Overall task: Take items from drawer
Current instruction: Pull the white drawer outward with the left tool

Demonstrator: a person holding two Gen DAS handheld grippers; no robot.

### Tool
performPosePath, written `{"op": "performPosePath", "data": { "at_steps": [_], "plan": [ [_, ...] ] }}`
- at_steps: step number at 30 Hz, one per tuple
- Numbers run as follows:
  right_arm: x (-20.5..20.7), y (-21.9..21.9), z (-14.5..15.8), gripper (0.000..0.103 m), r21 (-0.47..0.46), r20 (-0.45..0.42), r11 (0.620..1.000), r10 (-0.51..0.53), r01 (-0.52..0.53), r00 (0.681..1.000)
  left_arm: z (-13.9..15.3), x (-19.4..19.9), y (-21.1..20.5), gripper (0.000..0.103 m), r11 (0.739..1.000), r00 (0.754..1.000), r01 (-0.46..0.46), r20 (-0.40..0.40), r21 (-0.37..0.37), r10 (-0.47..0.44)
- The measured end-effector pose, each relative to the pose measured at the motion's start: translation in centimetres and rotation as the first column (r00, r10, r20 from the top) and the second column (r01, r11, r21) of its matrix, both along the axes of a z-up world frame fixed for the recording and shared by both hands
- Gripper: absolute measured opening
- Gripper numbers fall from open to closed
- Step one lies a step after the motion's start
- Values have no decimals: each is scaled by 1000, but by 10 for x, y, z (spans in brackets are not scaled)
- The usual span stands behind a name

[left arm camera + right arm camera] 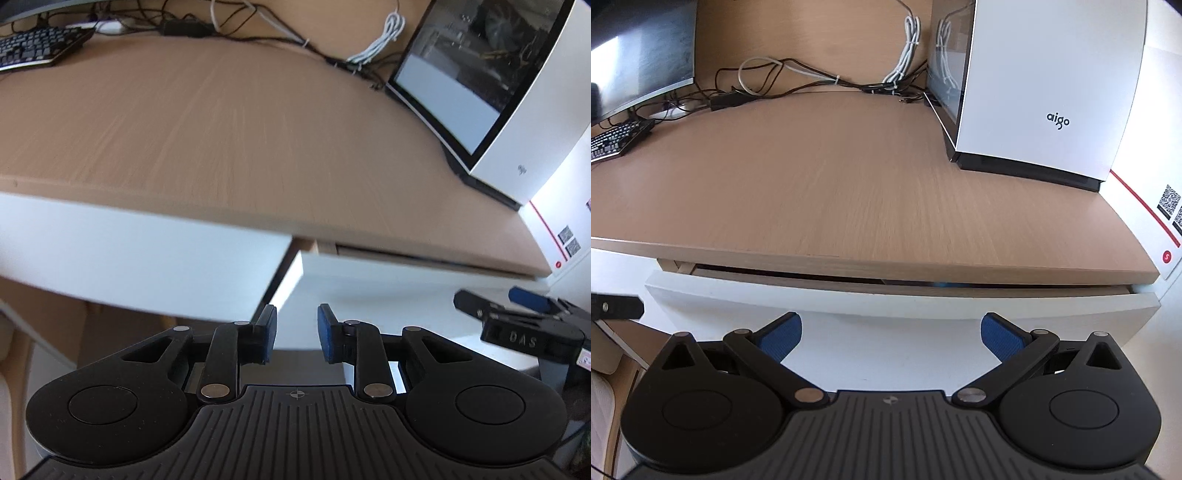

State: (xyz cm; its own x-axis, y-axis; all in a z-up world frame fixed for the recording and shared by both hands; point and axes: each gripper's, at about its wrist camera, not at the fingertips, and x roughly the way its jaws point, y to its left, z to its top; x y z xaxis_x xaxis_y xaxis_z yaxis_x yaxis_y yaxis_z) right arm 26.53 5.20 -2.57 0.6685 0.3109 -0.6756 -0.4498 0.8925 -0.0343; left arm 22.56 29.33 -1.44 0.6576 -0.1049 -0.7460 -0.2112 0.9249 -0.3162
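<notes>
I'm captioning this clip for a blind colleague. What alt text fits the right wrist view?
The right gripper, jaws wide open and empty, faces a white drawer front pulled out slightly beneath a wooden desk. On the desk stand a white computer case, tangled cables, a keyboard and a monitor.

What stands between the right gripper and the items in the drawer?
The drawer is pulled out only a crack, so its white front panel and the overhanging desktop block the way in. The items cannot be made out through the gap. The right gripper, jaws open and empty, faces the panel with nothing else between.
</notes>
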Motion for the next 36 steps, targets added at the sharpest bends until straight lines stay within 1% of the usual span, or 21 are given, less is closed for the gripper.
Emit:
{"op": "performPosePath", "data": {
  "at_steps": [4,8,10,13,16,19,21,23,25,28,30,32,34,36],
  "plan": [
    [6,-3,-3,103,6,17,1000,20,-20,1000,-11,-4,-9,26,999,999,-26,-42,-39,24],
    [14,-8,0,103,25,27,999,37,-37,999,-23,-3,-20,26,997,998,4,-65,-73,-8],
    [19,-10,3,103,18,37,1000,2,-3,999,-26,-3,-23,26,996,997,3,-71,-86,-9],
    [31,-16,5,103,43,2,998,-37,37,999,-26,-5,-23,26,995,998,-3,-67,-96,-3],
    [36,-16,4,103,29,-5,998,-55,56,998,-24,-9,-21,26,995,999,-15,-53,-99,10],
    [37,-13,3,103,5,1,998,-55,55,998,-18,-14,-14,26,995,999,-50,-22,-91,48],
    [37,-12,3,103,3,1,998,-57,57,998,-13,-14,-7,26,993,996,-89,16,-80,91],
    [38,-11,3,103,3,-3,998,-60,60,998,-6,-13,2,26,987,987,-139,66,-74,144],
    [38,-11,3,103,9,-9,998,-69,69,998,-2,-9,11,26,982,980,-164,103,-89,173],
    [38,-13,3,103,21,-20,997,-76,77,997,2,5,16,26,985,980,-145,127,-93,156],
    [38,-12,2,103,18,-18,997,-74,74,997,2,14,15,26,989,982,-117,136,-94,130],
    [38,-12,3,103,14,-16,997,-71,72,997,0,26,13,26,991,986,-101,121,-87,111],
    [38,-12,2,103,14,-20,997,-71,72,997,-5,35,9,27,991,991,-85,90,-98,94],
    [39,-13,2,103,17,-27,997,-72,73,997,-7,39,4,28,994,992,-81,85,-77,88]
  ]
}}
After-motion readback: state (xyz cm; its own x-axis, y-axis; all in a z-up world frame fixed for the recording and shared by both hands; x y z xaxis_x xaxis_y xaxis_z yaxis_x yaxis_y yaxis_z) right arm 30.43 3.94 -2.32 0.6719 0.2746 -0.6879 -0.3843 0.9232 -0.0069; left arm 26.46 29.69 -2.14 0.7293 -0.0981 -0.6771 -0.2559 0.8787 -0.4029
